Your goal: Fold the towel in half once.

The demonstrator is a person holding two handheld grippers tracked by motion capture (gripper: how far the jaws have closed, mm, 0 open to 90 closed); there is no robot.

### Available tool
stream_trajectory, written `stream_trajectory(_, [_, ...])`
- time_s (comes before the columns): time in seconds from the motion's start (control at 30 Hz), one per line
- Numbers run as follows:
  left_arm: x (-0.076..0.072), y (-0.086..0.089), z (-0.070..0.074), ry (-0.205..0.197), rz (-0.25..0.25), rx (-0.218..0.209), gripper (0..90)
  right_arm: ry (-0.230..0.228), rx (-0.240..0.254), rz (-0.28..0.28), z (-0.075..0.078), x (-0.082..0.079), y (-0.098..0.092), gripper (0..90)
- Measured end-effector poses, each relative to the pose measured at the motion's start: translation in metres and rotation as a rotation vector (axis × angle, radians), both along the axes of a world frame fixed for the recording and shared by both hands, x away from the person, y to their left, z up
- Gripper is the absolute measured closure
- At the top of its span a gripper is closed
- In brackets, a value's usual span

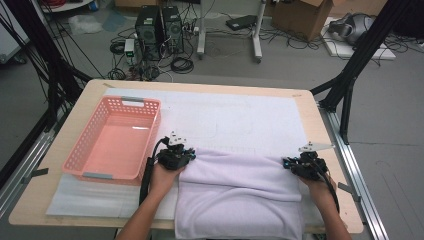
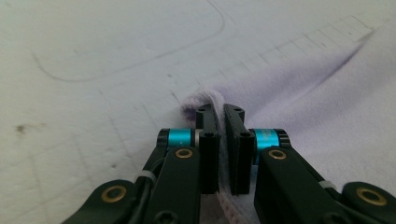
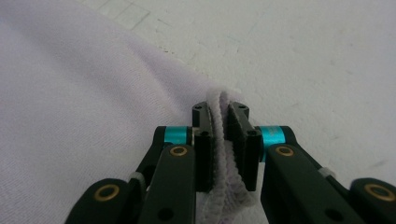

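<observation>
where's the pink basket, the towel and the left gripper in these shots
pink basket (image 1: 145, 103): high view, far rim by the grey handle.
towel (image 1: 240, 200): high view, middle of the lilac cloth.
left gripper (image 2: 221, 112): left gripper view, between the fingertips, shut on the towel's edge.

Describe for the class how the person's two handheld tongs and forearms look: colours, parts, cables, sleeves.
The left tongs and right tongs are black, with flat paired jaws, turquoise metal collars and brass-coloured pivot rings. In the high view each carries a pale grey three-cornered plate on top and trails a black cable. The forearms are bare, with no sleeves visible.
</observation>
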State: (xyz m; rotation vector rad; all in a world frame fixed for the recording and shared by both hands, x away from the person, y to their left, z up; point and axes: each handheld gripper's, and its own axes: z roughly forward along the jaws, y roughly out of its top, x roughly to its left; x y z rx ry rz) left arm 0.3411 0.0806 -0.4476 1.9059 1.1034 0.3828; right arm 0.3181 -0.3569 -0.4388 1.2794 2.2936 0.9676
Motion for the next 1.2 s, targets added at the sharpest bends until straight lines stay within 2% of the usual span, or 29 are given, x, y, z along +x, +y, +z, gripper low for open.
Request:
stream_trajectory(0.07, [0.002,0.002,0.005,-0.015,0.027,-0.032,85.4,-0.041,0.000,-0.027,0.002,0.000,-0.004,83.1])
stream_trajectory(0.13, [0.005,0.002,0.012,-0.052,0.040,-0.037,85.5,-0.078,0.031,-0.050,0.006,0.004,-0.009,83.1])
stream_trajectory(0.23, [0.015,0.002,0.027,-0.115,0.071,-0.049,85.5,-0.137,0.039,-0.059,0.012,0.012,-0.010,83.1])
stream_trajectory(0.3, [0.023,0.002,0.035,-0.141,0.090,-0.050,85.6,-0.174,0.046,-0.058,0.017,0.019,-0.009,83.1])
stream_trajectory(0.47, [0.042,0.001,0.039,-0.164,0.118,-0.042,86.2,-0.195,0.041,-0.077,0.028,0.044,-0.006,83.1])
stream_trajectory(0.5, [0.047,-0.001,0.039,-0.166,0.123,-0.029,86.3,-0.200,0.036,-0.079,0.030,0.048,-0.005,83.2])
stream_trajectory(0.57, [0.057,-0.001,0.040,-0.157,0.134,-0.034,86.5,-0.210,0.029,-0.089,0.034,0.060,-0.003,83.2])
stream_trajectory(0.6, [0.061,-0.001,0.039,-0.164,0.143,-0.040,86.6,-0.203,0.034,-0.097,0.035,0.066,-0.003,83.1])
stream_trajectory(0.7, [0.076,-0.002,0.042,-0.140,0.157,-0.030,86.7,-0.179,0.054,-0.128,0.038,0.082,-0.004,83.1])
stream_trajectory(0.73, [0.080,-0.002,0.044,-0.151,0.164,-0.042,86.6,-0.191,0.055,-0.137,0.039,0.087,-0.003,83.1])
stream_trajectory(0.8, [0.085,-0.003,0.050,-0.145,0.173,-0.057,86.5,-0.188,0.065,-0.157,0.042,0.095,-0.002,83.0])
stream_trajectory(0.87, [0.085,-0.004,0.050,-0.147,0.162,-0.080,84.9,-0.185,0.077,-0.177,0.043,0.101,-0.002,79.7])
stream_trajectory(0.9, [0.084,-0.005,0.049,-0.141,0.158,-0.077,78.4,-0.173,0.083,-0.186,0.042,0.102,-0.003,73.3])
stream_trajectory(0.93, [0.083,-0.004,0.047,-0.130,0.157,-0.084,67.5,-0.160,0.090,-0.203,0.040,0.102,-0.004,64.0])
stream_trajectory(0.97, [0.080,-0.003,0.045,-0.131,0.149,-0.096,62.5,-0.142,0.101,-0.221,0.039,0.102,-0.005,58.6])
stream_trajectory(1.0, [0.077,-0.002,0.044,-0.141,0.149,-0.100,59.6,-0.132,0.107,-0.220,0.039,0.100,-0.007,56.9])
stream_trajectory(1.07, [0.070,0.001,0.042,-0.154,0.147,-0.108,55.1,-0.147,0.093,-0.225,0.041,0.094,-0.011,52.8])
stream_trajectory(1.1, [0.066,0.002,0.041,-0.169,0.153,-0.119,54.0,-0.154,0.105,-0.232,0.043,0.090,-0.013,52.2])
stream_trajectory(1.17, [0.058,0.004,0.039,-0.179,0.140,-0.132,53.8,-0.160,0.127,-0.238,0.049,0.081,-0.020,52.8])
stream_trajectory(1.2, [0.055,0.004,0.037,-0.180,0.132,-0.133,53.5,-0.165,0.122,-0.240,0.052,0.077,-0.022,54.7])
